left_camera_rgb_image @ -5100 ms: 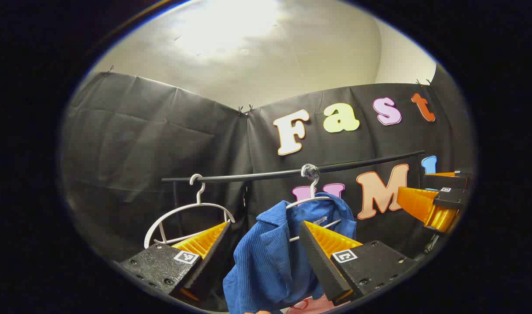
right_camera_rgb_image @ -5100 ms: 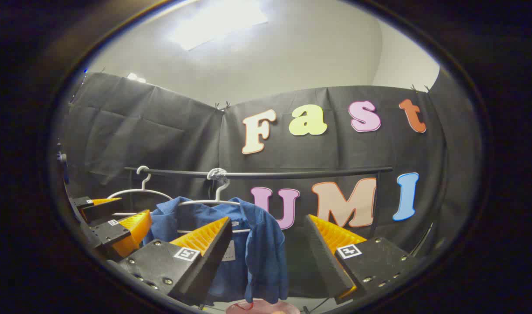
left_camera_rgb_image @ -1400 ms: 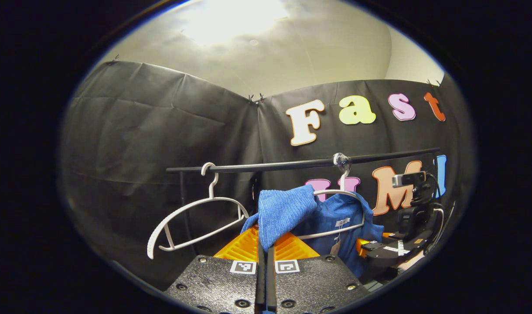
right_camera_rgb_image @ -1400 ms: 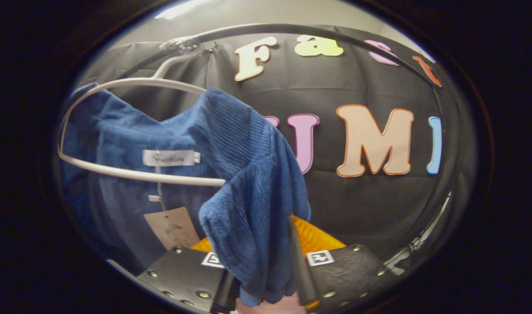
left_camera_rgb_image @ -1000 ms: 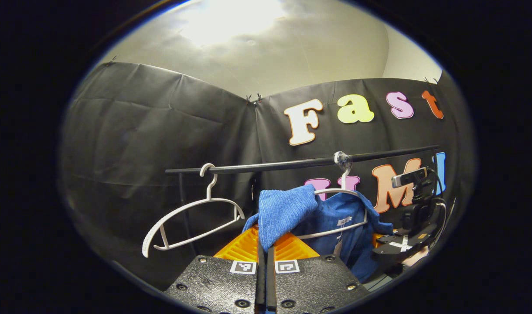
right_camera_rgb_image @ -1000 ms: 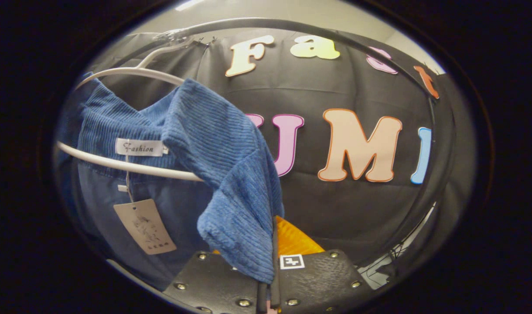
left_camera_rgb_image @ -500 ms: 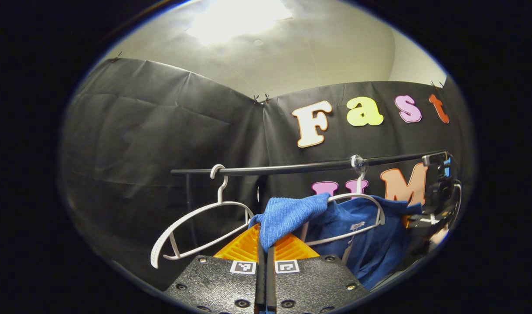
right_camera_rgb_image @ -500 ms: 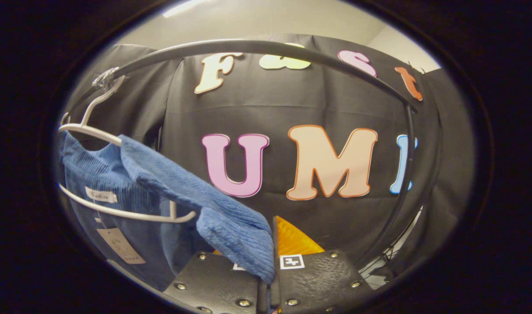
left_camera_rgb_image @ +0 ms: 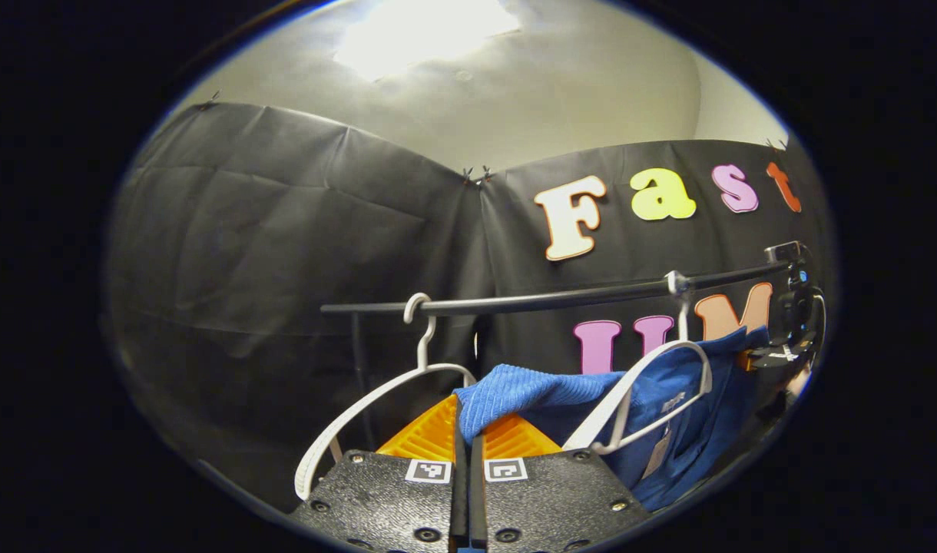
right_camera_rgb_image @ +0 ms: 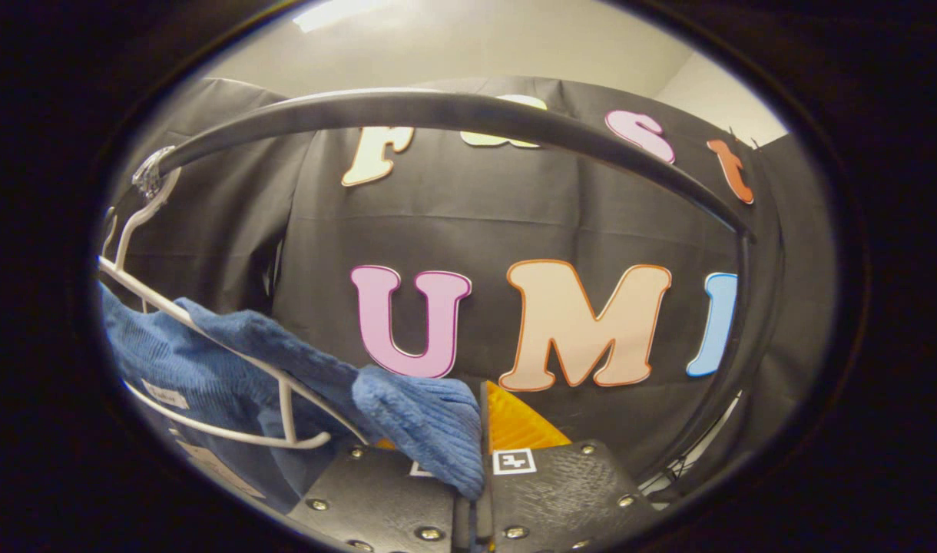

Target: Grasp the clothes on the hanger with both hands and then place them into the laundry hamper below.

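1. While both of my grippers grip it, the blue corduroy shirt (left_camera_rgb_image: 545, 392) is stretched sideways between them, where half a second ago it hung more loosely over the hanger.
2. My left gripper (left_camera_rgb_image: 468, 438) has its jaws pressed together on a fold of the shirt's shoulder, with the ribbed cloth bunched just above the fingertips.
3. My right gripper (right_camera_rgb_image: 480, 453) is likewise clamped tight on the shirt's other shoulder (right_camera_rgb_image: 415, 415); in the left gripper view I can see it far off at the right edge (left_camera_rgb_image: 783, 349), farther from my left than it was a second ago.
4. What changed: the two grippers have drawn apart, and the white hanger (left_camera_rgb_image: 653, 392) carrying the shirt has swung and tilted steeply. In the right gripper view that hanger (right_camera_rgb_image: 230, 361) now sits low at the left, with the black rail (right_camera_rgb_image: 453, 115) arching overhead.
5. The shirt's collar is not yet off the hanger, whose hook is on the rail near its right end, so I judge the garment only partly freed.
6. An empty white hanger (left_camera_rgb_image: 384, 399) hangs on the rail (left_camera_rgb_image: 545, 299) to the left, close to my left gripper.
7. Next I would need to lift the cloth clear of the hanger's arms before lowering it; the hamper below is out of sight for me.
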`<act>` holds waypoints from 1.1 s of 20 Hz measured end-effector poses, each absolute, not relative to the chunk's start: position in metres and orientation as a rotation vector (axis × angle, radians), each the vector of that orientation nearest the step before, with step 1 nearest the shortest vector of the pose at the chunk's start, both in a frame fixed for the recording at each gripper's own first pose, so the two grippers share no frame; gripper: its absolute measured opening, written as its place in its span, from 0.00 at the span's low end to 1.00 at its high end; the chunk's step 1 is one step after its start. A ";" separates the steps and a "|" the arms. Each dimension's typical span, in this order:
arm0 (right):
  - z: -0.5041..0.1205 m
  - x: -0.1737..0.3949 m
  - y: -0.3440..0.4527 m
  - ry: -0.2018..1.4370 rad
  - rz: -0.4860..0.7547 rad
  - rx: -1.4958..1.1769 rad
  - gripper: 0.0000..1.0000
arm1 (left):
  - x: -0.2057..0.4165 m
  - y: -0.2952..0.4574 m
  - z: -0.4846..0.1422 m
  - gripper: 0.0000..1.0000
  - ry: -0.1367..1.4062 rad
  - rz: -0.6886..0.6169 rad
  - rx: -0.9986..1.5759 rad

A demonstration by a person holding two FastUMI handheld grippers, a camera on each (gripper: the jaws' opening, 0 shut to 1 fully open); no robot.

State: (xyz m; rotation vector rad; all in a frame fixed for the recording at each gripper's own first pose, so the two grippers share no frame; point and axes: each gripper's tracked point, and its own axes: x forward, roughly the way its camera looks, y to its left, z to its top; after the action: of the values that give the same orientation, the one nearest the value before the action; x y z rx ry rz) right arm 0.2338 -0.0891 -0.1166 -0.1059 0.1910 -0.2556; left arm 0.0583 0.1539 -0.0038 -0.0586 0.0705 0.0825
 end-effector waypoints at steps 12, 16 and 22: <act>-0.130 0.259 -0.091 0.220 -0.245 -0.155 0.08 | 0.061 0.135 -0.084 0.00 0.161 0.048 -0.095; -0.144 0.264 -0.100 0.244 -0.260 -0.168 0.08 | 0.055 0.127 -0.116 0.03 0.218 0.017 -0.091; -0.160 0.260 -0.121 0.274 -0.303 -0.156 0.08 | 0.047 0.100 -0.151 0.02 0.274 -0.043 -0.106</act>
State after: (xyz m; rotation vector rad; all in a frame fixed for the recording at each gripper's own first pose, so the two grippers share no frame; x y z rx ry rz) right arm 0.2602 -0.1212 -0.1598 -0.1557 0.2735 -0.3033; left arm 0.0470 0.1003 -0.1506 -0.1062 0.2743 -0.0426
